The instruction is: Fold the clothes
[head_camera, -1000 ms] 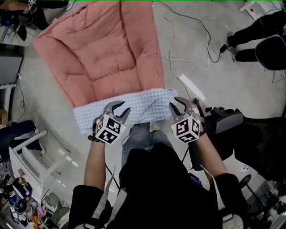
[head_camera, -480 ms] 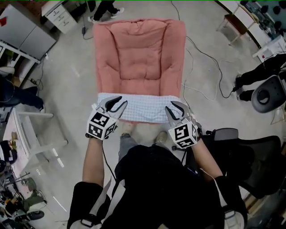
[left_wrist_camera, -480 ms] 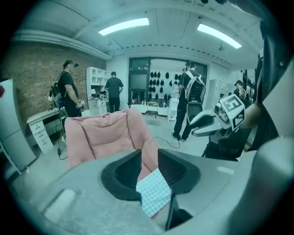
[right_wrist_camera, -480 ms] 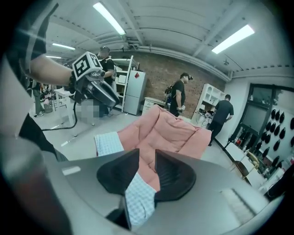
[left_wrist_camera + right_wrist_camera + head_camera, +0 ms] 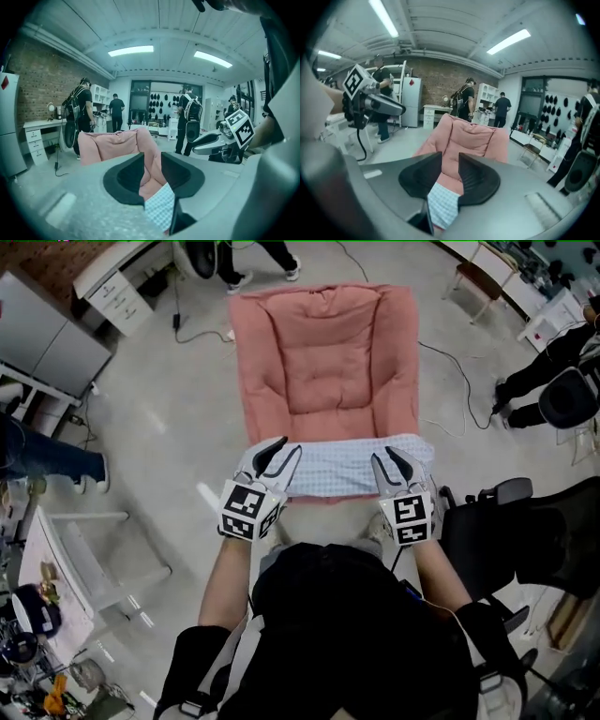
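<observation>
A blue-and-white checked garment [image 5: 336, 471] hangs stretched between my two grippers above the near end of a pink padded cushion [image 5: 323, 357] on the floor. My left gripper [image 5: 281, 455] is shut on the garment's left corner, and in the left gripper view the checked cloth [image 5: 160, 207] sits pinched between the dark pads. At the right corner, my right gripper [image 5: 391, 463] is shut too, with cloth [image 5: 441, 204] showing between its pads. Each gripper view shows the other gripper, the right gripper [image 5: 216, 140] and the left gripper [image 5: 375, 104], level with it. The garment's lower part is hidden behind my body.
A black office chair [image 5: 497, 521] stands close at my right. Cables [image 5: 450, 362] run over the floor beside the cushion. White drawers [image 5: 112, 277] and a white rack [image 5: 84, 559] stand at the left. People stand around the room, one at the left [image 5: 42, 460].
Both grippers have risen and moved forward with the garment, which went from slack and low to pulled out straight between them. The cushion now lies straight ahead.
</observation>
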Available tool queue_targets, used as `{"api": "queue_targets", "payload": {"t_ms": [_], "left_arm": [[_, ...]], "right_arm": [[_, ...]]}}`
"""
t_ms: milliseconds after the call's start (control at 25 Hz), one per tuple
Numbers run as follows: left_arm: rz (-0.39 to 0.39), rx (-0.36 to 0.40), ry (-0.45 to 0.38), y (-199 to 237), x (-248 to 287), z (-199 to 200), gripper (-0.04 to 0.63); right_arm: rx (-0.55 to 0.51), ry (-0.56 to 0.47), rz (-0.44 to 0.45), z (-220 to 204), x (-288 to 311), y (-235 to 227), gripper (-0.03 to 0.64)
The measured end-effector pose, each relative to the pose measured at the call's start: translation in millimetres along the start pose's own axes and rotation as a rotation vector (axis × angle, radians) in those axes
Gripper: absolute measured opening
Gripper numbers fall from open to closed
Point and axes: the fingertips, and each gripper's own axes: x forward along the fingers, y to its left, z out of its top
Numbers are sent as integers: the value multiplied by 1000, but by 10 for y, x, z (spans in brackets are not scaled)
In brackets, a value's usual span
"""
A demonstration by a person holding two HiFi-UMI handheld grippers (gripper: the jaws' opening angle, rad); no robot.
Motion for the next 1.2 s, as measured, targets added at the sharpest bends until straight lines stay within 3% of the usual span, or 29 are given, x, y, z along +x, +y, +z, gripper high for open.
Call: {"api": "queue_targets", "payload": {"t_ms": [80, 240, 440, 680, 960, 1200], "left_arm": [[-68, 5, -15, 221, -223, 9, 121], [-173, 3, -5, 582, -528, 43, 120], [-279, 19, 22, 719, -375, 80, 114], [-429, 28, 75, 556, 219, 211, 114], [-540, 140, 131, 397, 785, 367, 104], [-705, 201, 201, 209, 1150, 306, 106]], "right_arm": [[84, -19, -55, 117, 30, 317, 118], [146, 3, -142, 205, 67, 789, 118], [260, 45, -198, 106, 94, 936, 117], [392, 24, -284, -29, 280, 559, 114], [483, -52, -416, -72, 356, -76, 90], [532, 12, -585, -376, 173, -269, 84]]}}
